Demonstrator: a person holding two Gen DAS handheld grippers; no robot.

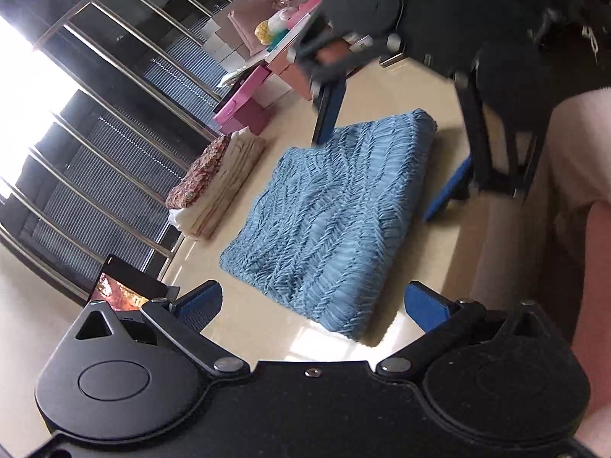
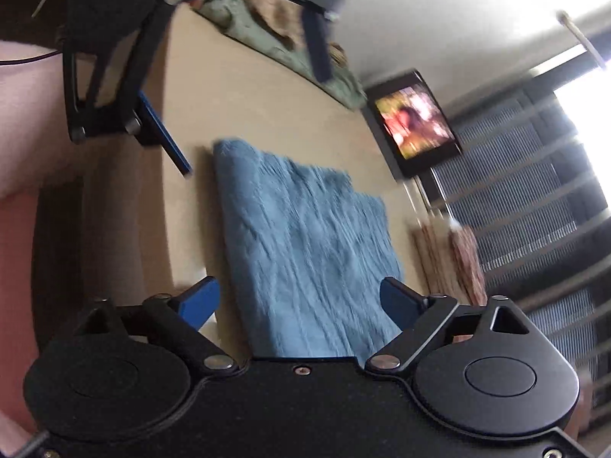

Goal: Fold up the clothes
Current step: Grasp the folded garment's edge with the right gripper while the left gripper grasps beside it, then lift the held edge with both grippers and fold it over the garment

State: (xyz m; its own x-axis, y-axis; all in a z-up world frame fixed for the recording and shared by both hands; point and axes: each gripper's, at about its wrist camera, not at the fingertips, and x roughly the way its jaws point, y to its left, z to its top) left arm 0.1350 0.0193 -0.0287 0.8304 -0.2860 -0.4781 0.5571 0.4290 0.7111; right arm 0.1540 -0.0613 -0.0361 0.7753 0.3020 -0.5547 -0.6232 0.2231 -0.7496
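Your left gripper [image 1: 311,301] fills the bottom of the left wrist view, its blue pads spread wide with nothing between them but bare surface and the near corner of the folded blue garment [image 1: 328,221]. That garment lies flat in the centre of the frame on a glossy cream tabletop [image 1: 267,328] that throws back window light along its lower edge.

Across the cloth, in the upper right, your right gripper [image 1: 389,164] hangs over the far side of the garment, jaws wide apart, one blue pad near the cloth's top edge and the other off its right side; it holds nothing. In the right wrist view that same gripper [image 2: 299,301] frames the blurred garment [image 2: 305,252] at centre, clear of both pads.

Left of the garment sits a stack of folded cloth [image 1: 217,187], cream with a floral piece on top, well apart from the blue one. At lower left a small screen [image 1: 122,290] stands at the table's edge. Further back, upper centre, are pink boxes [image 1: 248,107] and other clutter too small to tell. Beyond, dark window frames with blinds [image 1: 114,122] fill the left, with glare washing out the far left edge.
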